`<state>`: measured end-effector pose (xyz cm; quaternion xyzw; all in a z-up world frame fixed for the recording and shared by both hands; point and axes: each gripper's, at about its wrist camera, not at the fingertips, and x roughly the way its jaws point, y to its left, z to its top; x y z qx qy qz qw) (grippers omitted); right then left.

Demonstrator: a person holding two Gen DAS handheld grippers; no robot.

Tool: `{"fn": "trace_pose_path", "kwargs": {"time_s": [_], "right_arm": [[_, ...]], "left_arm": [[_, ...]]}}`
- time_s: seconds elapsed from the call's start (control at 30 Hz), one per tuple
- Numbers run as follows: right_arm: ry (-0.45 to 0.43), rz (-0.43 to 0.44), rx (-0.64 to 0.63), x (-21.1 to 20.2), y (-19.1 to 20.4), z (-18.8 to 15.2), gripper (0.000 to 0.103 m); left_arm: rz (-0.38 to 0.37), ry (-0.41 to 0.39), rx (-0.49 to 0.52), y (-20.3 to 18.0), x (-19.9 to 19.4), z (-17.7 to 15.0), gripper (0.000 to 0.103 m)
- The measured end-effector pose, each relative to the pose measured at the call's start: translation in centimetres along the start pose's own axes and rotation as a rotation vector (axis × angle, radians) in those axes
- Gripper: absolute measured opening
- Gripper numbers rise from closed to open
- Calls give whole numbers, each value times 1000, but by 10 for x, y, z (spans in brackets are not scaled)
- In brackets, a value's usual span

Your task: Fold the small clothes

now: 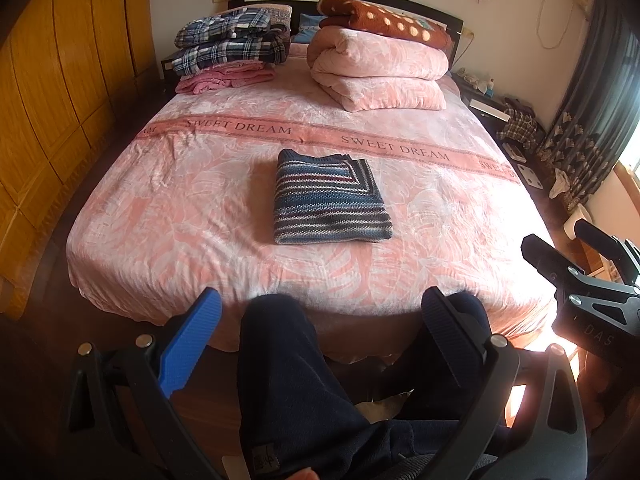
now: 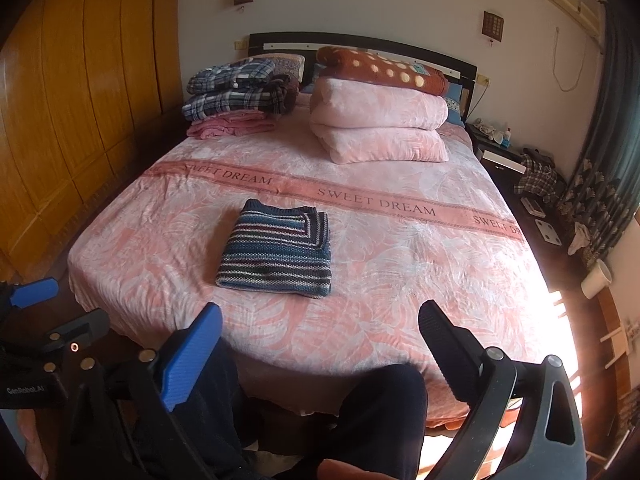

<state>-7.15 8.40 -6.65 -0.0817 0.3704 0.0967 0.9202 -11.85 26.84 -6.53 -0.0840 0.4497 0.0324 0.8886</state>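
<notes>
Your striped sweater sits folded mid-bed, looks done. Left claw and right claw both hang released at 6 o'clock, off the bed. Next I'd grab something from the 11 o'clock pile

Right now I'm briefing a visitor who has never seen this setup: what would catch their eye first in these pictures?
First, the striped sweater, folded into a neat rectangle in the middle of the pink bed, beside the "SWEET DREAM" band. Next, the rolled pink quilt and the stack of plaid clothes by the headboard. In front, the left gripper and right gripper are both open and holding nothing.
</notes>
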Motion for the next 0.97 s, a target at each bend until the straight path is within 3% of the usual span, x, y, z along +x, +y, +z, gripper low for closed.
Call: {"fn": "trace_pose_path", "kwargs": {"time_s": [0.97], "right_arm": [[1, 2, -5, 6, -2, -5, 99]], "left_arm": [[-1, 8, -2, 0, 10, -5, 100]]}}
